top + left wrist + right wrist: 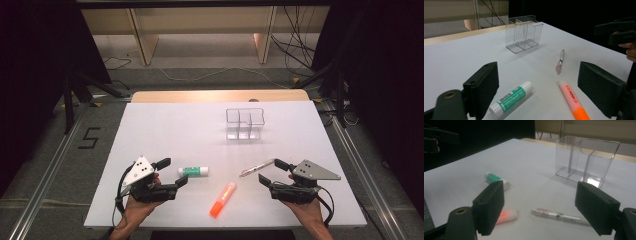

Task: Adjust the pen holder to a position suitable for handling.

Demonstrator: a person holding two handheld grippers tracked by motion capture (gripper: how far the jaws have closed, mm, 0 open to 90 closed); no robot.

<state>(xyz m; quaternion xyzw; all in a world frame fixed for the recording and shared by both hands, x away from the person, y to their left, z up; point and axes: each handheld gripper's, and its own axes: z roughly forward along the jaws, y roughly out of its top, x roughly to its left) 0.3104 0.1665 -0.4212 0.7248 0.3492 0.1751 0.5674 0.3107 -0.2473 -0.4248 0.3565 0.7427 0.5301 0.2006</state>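
So both hands are parked at the near edge of the white table top (165, 125). My left gripper (172, 175) has its jaws spread wide with nothing in them, and the white glue stick with the green label (194, 171) lies on its side just beyond the tips. My right gripper (270, 171) is released too, jaws apart, with the slim clear-barrelled pen (256, 168) lying right at its tips.

Between the two hands, a bit nearer me, lies the orange highlighter with the pale cap (223, 199), flat and untouched.

My worry list, near to far: the glue stick is round and lies at a slant to the left jaws in the left gripper view (511, 99), so a sloppy close could roll it away instead of pinching it. The pen is thin and flat on the surface (560, 216); if I come in too high, the pads will probably shut over it, and too low means scraping the table.

Further back stands the clear plastic organiser with upright dividers (244, 123), well apart from everything. It looks light, so I'd guess a clumsy drop-in could nudge or tip it, or land something in the wrong slot.
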